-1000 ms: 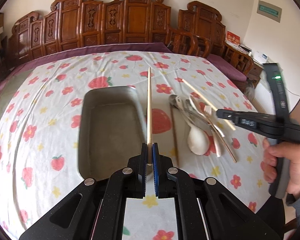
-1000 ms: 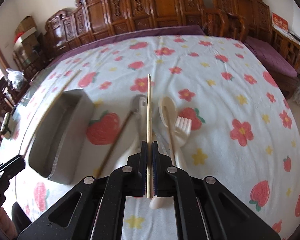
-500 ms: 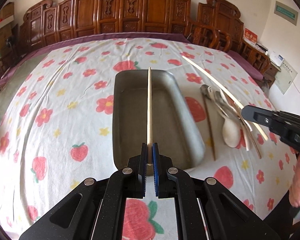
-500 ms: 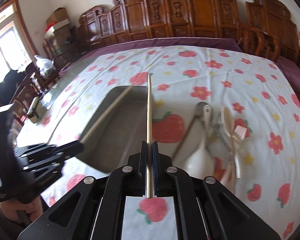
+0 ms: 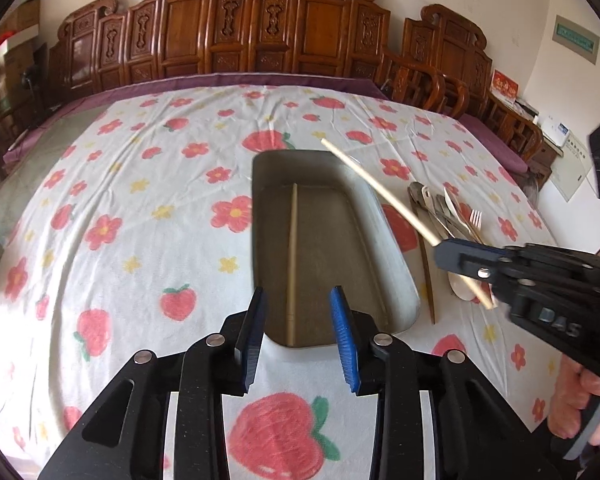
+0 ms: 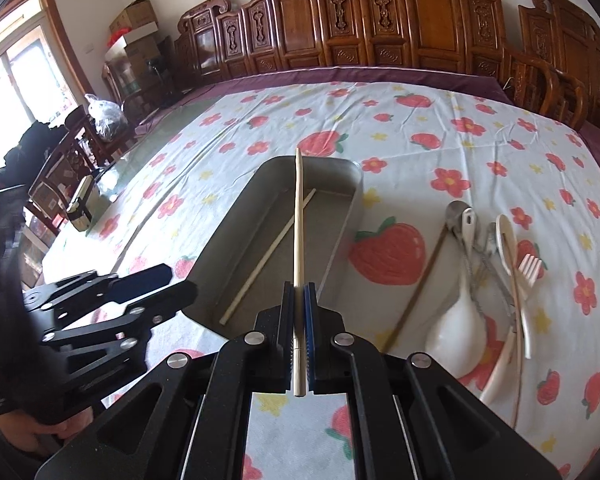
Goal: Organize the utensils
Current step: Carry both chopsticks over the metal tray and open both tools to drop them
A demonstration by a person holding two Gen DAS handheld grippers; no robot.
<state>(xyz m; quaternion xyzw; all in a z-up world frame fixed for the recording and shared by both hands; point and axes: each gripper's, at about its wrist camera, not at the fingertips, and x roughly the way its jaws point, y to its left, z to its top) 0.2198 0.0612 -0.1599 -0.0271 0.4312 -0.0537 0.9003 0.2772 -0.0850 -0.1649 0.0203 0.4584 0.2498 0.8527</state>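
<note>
Chopsticks were going into the metal tray point(image 5: 396, 280) one at a time. One pale chopstick point(image 5: 292, 256) lay lengthwise on the tray's floor, directly ahead of the left gripper point(image 5: 298, 332), whose jaws were opening with nothing pressed between them. The right gripper point(image 6: 299, 340) was clamped tight on a second pale chopstick point(image 6: 298, 216), its tip reaching over the tray's far rim. Just right of the tray, on the strawberry-print tablecloth point(image 5: 140, 208), waited a dark chopstick point(image 6: 416, 284), a white spoon point(image 6: 456, 320), a fork point(image 6: 528, 272) and some metal utensils. Judging by this, the step in hand was depositing the pair; the next move called for lowering the held chopstick beside its mate and releasing it, then returning for the pile.
</note>
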